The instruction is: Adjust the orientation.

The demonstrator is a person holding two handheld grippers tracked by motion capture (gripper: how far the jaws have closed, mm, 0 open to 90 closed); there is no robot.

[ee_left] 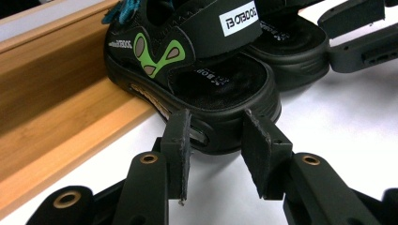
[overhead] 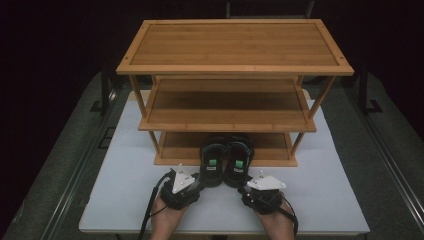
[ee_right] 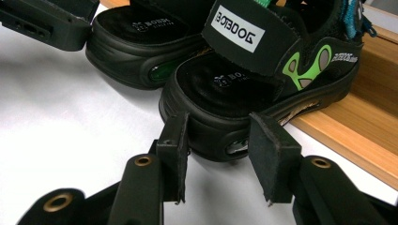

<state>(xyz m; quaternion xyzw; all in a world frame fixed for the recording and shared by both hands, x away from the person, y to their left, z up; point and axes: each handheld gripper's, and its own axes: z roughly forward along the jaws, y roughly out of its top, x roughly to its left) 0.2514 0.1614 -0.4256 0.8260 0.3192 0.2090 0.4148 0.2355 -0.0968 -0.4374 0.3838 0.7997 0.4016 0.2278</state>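
High view. A three-tier bamboo shelf rack (overhead: 235, 75) stands on a white tabletop (overhead: 115, 200). A pair of small black sandals sits with toes on the lowest tier and heels out over the tabletop: the left black sandal (overhead: 212, 160) and the right black sandal (overhead: 237, 160), side by side and touching or nearly so. The left gripper (overhead: 192, 182) and right gripper (overhead: 248, 187), each held in a hand at the near edge, point at the heels.

Left gripper view. The left gripper (ee_left: 216, 140) has its jaws partly open, straddling the rounded heel of the left black sandal (ee_left: 206, 89), which bears green markings. The pads (ee_left: 180, 140) appear to reach the heel rim, but firm pressing cannot be confirmed; nothing is clearly lifted. The bamboo edge of the lowest tier (ee_left: 61, 126) lies along the sandal's side.

Right gripper view. The right gripper (ee_right: 218, 147) likewise stands partly open about the heel of the right black sandal (ee_right: 263, 79); whether it is gripped I cannot tell.

Risk, as judged. The heel is curved and rubbery, so a shallow pinch may slip off when pulled. Toes caught on the tier's raised lip could tip a sandal, and the close-set pair may drag one another.
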